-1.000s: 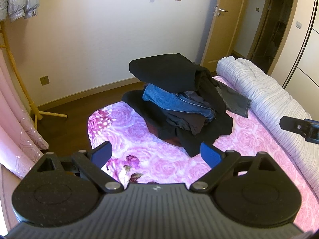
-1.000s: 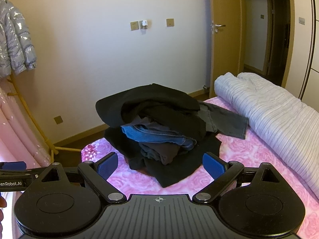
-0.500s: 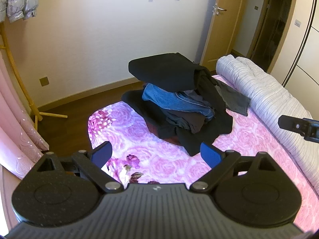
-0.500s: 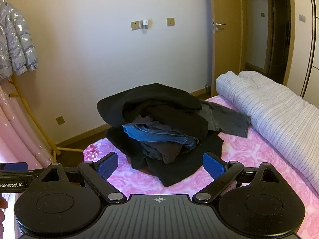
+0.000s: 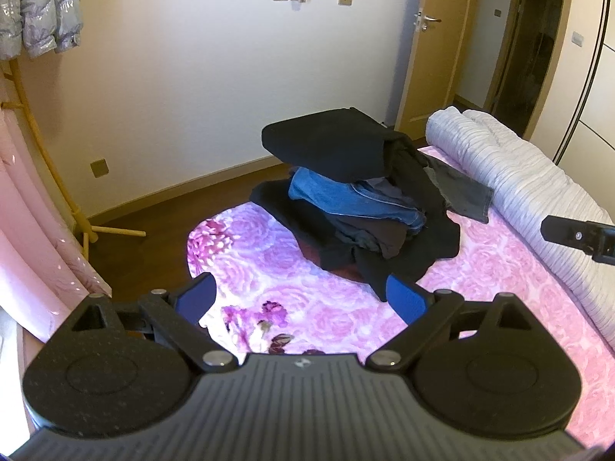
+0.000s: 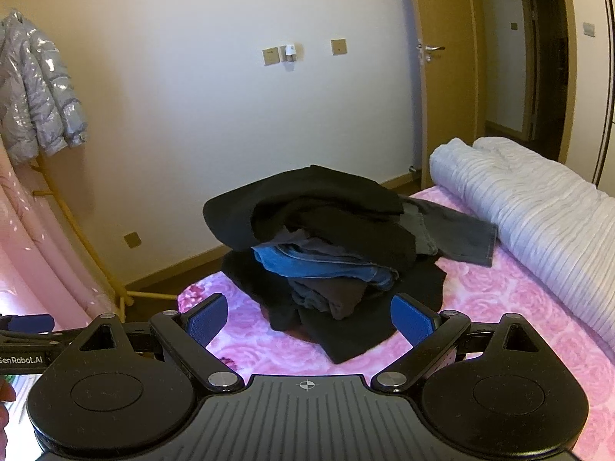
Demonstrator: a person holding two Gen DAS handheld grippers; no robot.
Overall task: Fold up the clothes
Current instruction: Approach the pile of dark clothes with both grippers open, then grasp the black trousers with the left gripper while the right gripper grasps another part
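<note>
Black and denim clothes (image 5: 357,199) lie heaped, unfolded, near the far edge of the bed (image 5: 292,299). My left gripper (image 5: 303,296) and right gripper (image 6: 307,317) are wide open, empty; all folding remains.

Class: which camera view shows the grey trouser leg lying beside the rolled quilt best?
The right wrist view: the grey trouser leg lies spread out, hem visible. The left wrist view shows less of it, foreshortened behind the clothes pile.

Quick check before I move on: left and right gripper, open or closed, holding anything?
Left gripper: open, holding nothing, short of the clothes pile.
Right gripper: open, holding nothing.
</note>
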